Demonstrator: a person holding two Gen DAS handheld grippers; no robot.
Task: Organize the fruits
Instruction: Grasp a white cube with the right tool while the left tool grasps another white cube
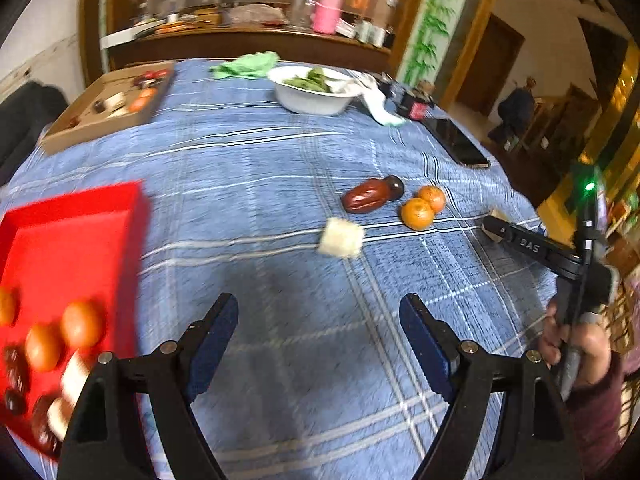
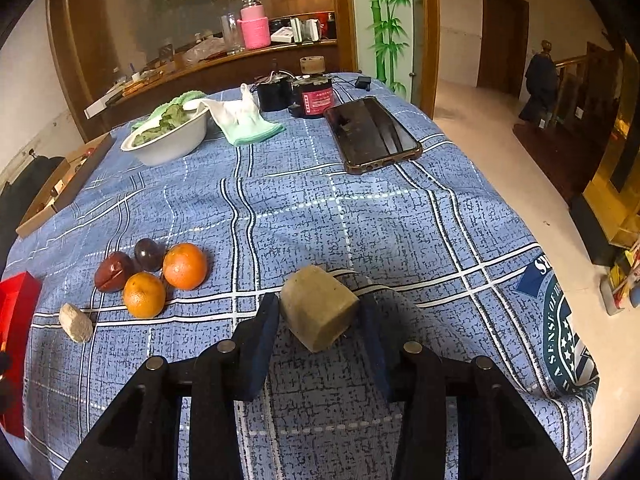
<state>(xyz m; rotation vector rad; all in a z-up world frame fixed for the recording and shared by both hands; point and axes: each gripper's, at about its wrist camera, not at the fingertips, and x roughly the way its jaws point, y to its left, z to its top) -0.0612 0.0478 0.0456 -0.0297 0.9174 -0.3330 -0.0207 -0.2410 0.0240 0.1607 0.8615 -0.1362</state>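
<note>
My left gripper (image 1: 320, 300) hangs open over bare blue cloth, nothing between its fingers. To its left a red tray (image 1: 80, 220) holds oranges (image 1: 82, 322), dark dates and pale chunks, all blurred. Ahead lie a pale chunk (image 1: 341, 237), a red date (image 1: 366, 197), a dark round fruit (image 1: 394, 186) and two oranges (image 1: 417, 213). In the right wrist view my right gripper (image 2: 319, 302) is shut on a tan block (image 2: 316, 312) that rests on the cloth, both pads touching its sides. The oranges (image 2: 185, 266), date (image 2: 114, 266) and pale chunk (image 2: 75, 322) lie to its left.
A white bowl (image 2: 168, 140) of greens, a pale cloth (image 2: 244, 120), dark jars (image 2: 312, 98) and a phone (image 2: 372, 132) sit at the far side. A cardboard box (image 1: 100, 120) stands at the far left. The table's edge drops to the floor (image 2: 500, 160) on the right.
</note>
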